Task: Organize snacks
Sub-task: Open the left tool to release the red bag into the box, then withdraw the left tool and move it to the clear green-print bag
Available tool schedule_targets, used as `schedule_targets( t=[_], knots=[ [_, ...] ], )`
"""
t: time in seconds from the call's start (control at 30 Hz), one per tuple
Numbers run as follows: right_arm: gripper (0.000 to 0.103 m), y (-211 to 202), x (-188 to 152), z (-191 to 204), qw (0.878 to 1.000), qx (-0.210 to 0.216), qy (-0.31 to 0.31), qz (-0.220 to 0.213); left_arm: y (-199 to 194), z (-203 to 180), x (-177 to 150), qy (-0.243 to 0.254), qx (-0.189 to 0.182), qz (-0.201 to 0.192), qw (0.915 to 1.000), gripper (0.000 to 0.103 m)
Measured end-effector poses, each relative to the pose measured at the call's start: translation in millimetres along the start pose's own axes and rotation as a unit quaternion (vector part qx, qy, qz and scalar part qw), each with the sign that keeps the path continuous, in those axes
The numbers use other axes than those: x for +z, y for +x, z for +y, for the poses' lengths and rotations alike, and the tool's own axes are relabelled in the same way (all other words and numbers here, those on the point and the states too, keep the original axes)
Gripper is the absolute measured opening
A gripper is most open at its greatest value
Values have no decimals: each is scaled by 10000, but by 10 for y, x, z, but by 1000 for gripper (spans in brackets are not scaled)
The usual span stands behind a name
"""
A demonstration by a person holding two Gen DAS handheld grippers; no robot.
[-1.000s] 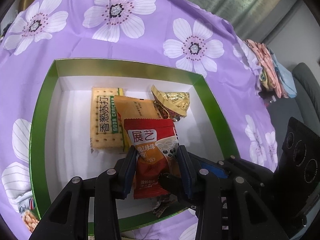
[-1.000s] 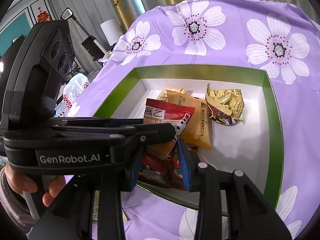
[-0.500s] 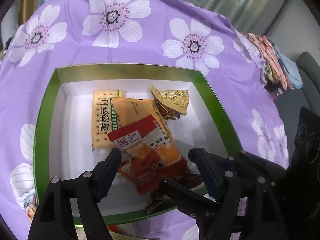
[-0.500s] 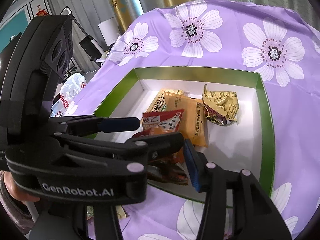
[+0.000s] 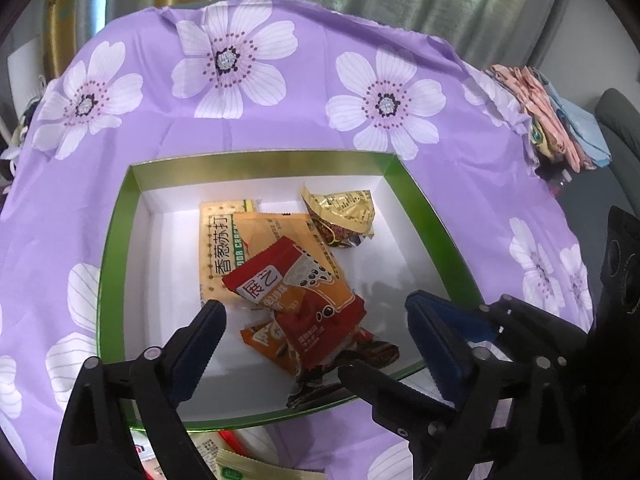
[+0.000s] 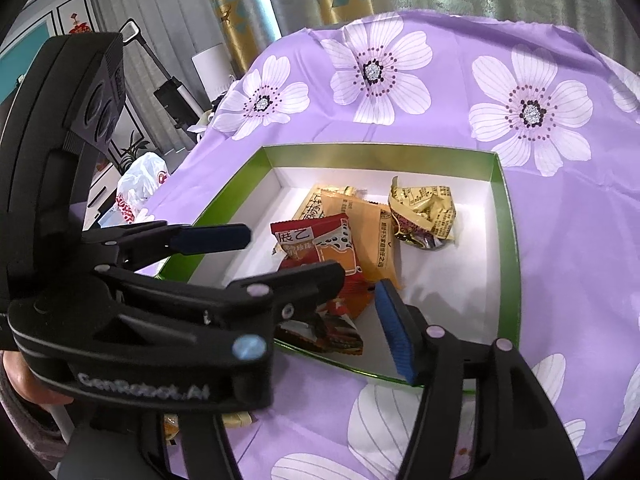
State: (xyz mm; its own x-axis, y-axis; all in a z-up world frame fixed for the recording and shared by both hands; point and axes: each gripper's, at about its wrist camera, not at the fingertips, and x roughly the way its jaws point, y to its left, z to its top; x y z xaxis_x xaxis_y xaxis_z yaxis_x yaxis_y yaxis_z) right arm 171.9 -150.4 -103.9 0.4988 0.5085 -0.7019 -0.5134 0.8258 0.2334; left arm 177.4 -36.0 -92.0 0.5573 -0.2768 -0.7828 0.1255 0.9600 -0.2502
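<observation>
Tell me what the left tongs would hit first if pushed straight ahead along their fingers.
Most likely the red snack packet, lying loose atop the pile in the green box. The left tongs are opening, with nothing gripped. Depth is uncertain, so they might reach the white floor beside it instead.

A purple tablecloth printed with large white flowers, dark-dotted at their centres, covers the table. The box has green walls with a gold inner band and a white floor. In it lie a red and orange packet, a plain orange packet, a cream cracker packet with green lettering, and a crumpled gold wrapper. Both grippers are black with blue pads.
</observation>
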Motion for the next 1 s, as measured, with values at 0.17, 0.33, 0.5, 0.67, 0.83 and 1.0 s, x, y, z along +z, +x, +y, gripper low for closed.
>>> schedule_targets(
  t=[0.17, 0.33, 0.5, 0.67, 0.83, 1.0],
  knots=[
    [69, -36, -3, 12, 9999, -91, -25, -42, -36, -25, 6, 44, 45, -51, 10000, 92],
    [77, -70, 4, 5, 9998, -209, -13, -64, -78, -26, 2, 49, 107, -92, 9999, 93],
    [87, -117, 6, -11, 9994, -329, 17, -102, -116, -39, -11, 69, 189, -154, 9997, 93],
    [90, -204, -2, 4, 9988, -449, 4, -180, -203, -57, -32, 97, 248, -284, 9992, 102],
    [91, -306, -55, 40, 9982, -553, -47, -244, -319, -92, -68, 177, 254, -406, 9987, 102],
    [91, -484, -144, 83, 9978, -557, -65, -361, -489, -155, -151, 224, 296, -581, 9976, 102]
  ],
)
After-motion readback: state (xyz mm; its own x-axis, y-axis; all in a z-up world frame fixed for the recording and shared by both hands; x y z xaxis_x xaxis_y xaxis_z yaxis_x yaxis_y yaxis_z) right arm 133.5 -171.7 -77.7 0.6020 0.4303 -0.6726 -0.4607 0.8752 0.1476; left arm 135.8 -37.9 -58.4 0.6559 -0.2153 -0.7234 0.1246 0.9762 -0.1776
